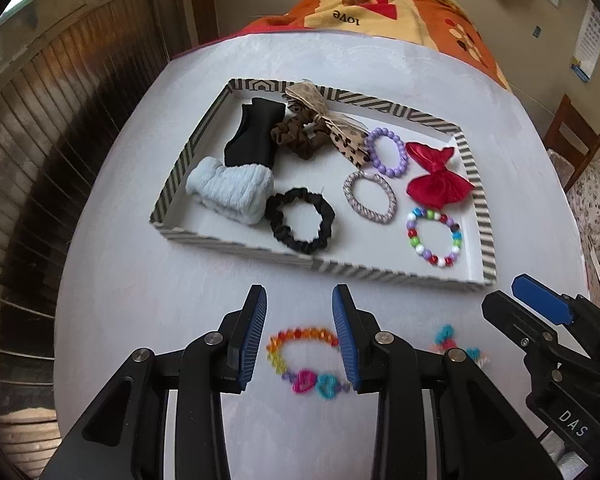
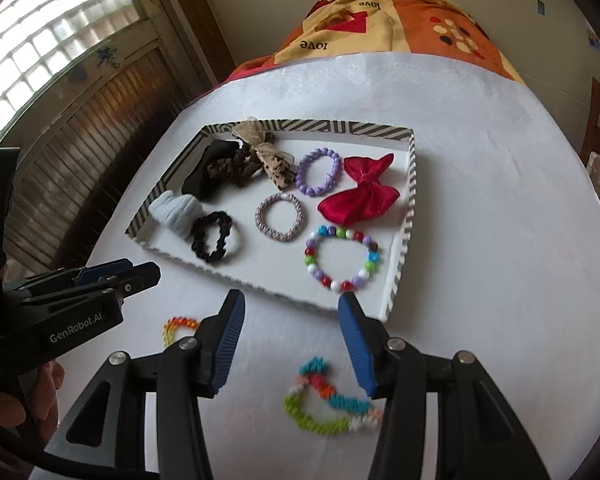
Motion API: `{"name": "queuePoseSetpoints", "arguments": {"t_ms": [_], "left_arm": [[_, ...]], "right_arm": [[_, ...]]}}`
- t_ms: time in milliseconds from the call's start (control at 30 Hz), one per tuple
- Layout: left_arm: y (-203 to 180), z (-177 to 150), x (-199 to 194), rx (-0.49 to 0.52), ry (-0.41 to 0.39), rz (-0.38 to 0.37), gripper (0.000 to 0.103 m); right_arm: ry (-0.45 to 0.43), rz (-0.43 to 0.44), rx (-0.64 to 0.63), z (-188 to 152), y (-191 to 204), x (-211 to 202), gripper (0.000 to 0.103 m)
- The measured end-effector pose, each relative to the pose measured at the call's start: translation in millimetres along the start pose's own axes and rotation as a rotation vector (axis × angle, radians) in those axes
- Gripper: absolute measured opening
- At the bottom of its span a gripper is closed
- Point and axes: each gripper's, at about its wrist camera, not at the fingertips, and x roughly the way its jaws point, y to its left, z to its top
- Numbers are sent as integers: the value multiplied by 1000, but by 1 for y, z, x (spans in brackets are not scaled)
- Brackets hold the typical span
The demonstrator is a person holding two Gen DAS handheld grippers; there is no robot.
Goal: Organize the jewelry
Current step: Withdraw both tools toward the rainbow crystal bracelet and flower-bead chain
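A white tray with a striped rim (image 1: pixel 172 196) (image 2: pixel 404 248) holds a black scrunchie (image 1: pixel 300 220), a purple bead bracelet (image 1: pixel 386 152), a red bow (image 1: pixel 436 176), a multicolour bead bracelet (image 1: pixel 434 236) (image 2: pixel 342 258) and several other hair pieces. In front of the tray, a rainbow bracelet (image 1: pixel 300 360) (image 2: pixel 178 328) lies on the white table. My left gripper (image 1: pixel 299 296) (image 2: pixel 140 274) hangs open above it, pads apart from it. A chunky multicolour bracelet (image 2: pixel 328 400) (image 1: pixel 446 334) lies to its right, below my open right gripper (image 2: pixel 291 300) (image 1: pixel 540 304), untouched.
An orange patterned blanket (image 1: pixel 400 4) lies beyond the table's far edge. Brown slatted shutters (image 1: pixel 60 120) run along the left, and a wooden chair (image 1: pixel 572 140) stands at the right. A hand (image 2: pixel 48 384) holds the left gripper's handle.
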Motion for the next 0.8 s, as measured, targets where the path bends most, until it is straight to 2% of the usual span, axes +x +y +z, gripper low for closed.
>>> {"name": "queuePoseSetpoints", "arguments": {"t_ms": [400, 800], "left_arm": [[-7, -40, -32, 20, -32, -6, 24], [-7, -61, -43, 32, -40, -3, 24]], "right_arm": [[-15, -13, -3, -42, 6, -36, 53], [-10, -25, 1, -66, 8, -49, 54]]}}
